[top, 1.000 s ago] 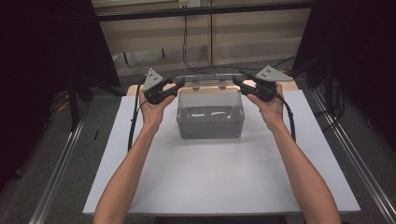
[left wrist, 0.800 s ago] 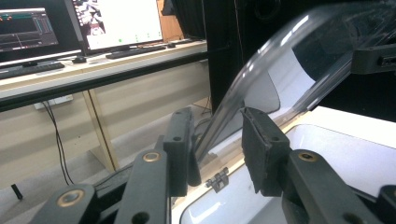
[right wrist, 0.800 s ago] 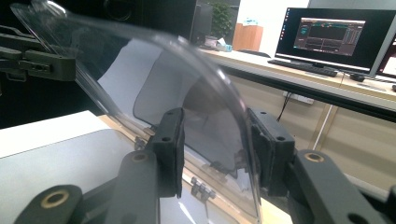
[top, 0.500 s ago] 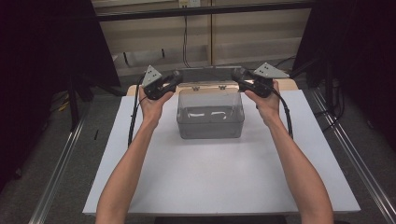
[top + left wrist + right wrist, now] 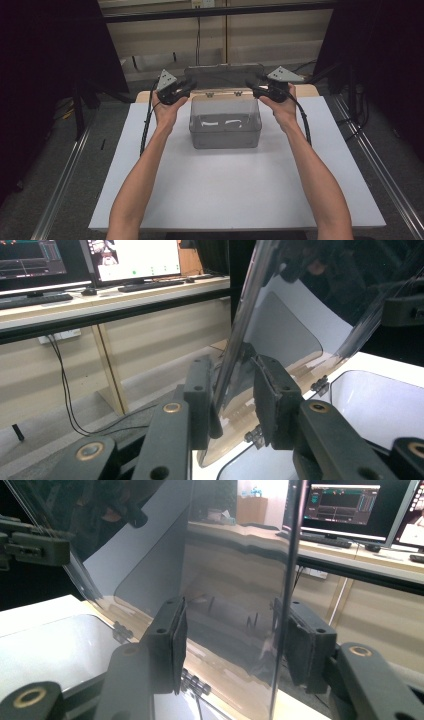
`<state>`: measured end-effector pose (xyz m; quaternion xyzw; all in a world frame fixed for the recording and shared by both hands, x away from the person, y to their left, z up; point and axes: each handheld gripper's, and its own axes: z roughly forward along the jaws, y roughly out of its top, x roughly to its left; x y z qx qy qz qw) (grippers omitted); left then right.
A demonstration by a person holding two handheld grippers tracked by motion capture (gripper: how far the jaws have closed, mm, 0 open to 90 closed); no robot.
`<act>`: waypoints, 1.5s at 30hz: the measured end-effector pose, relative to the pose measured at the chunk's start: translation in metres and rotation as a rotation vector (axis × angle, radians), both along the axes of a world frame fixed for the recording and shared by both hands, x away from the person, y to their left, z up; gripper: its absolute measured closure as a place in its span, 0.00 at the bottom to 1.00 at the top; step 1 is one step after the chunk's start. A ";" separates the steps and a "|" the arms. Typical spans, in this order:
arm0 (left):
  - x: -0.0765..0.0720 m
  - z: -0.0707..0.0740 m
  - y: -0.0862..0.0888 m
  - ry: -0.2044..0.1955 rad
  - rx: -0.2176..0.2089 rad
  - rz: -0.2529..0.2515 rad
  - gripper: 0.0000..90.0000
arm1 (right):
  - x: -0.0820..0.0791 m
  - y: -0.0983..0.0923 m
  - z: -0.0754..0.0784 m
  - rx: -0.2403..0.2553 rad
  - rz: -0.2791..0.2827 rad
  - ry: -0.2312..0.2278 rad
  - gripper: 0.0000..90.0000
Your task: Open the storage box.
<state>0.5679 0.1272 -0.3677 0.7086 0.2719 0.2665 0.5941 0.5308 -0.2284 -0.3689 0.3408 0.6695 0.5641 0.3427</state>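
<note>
Lid (image 5: pixel 224 76) of the clear plastic box (image 5: pixel 225 122) is swung up and back on its hinges (image 5: pixel 223 93), standing roughly upright behind the open tub, which sits toward the far middle of the white table (image 5: pixel 235 200). My guess is it's being held from both ends so it doesn't twist on those little hinges or flop over backward.

Left gripper (image 5: pixel 186 90) has the lid's left edge right between its jaws. In the left gripper view the pads (image 5: pixel 270 400) are pulled in tight on the clear panel (image 5: pixel 280 315), so that side is a proper pinch. Right gripper (image 5: pixel 253 89) is a different story: in the right gripper view the lid's edge (image 5: pixel 287 580) runs between the jaws, but one pad (image 5: pixel 172 640) stands well clear of it, and the jaws have just been opening. Whether the other pad touches the plastic I can't tell. Looks to me like that side is letting go while the left one keeps the lid steady.

Both forearms reach up from the near edge of the table, spread in a V, wrists cocked inward so each gripper points at the lid from its own side. Cables trail back along the arms.
</note>
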 end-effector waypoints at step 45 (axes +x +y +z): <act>0.019 -0.007 -0.006 -0.011 -0.027 0.048 0.79 | 0.034 -0.002 -0.036 0.037 -0.021 0.105 0.66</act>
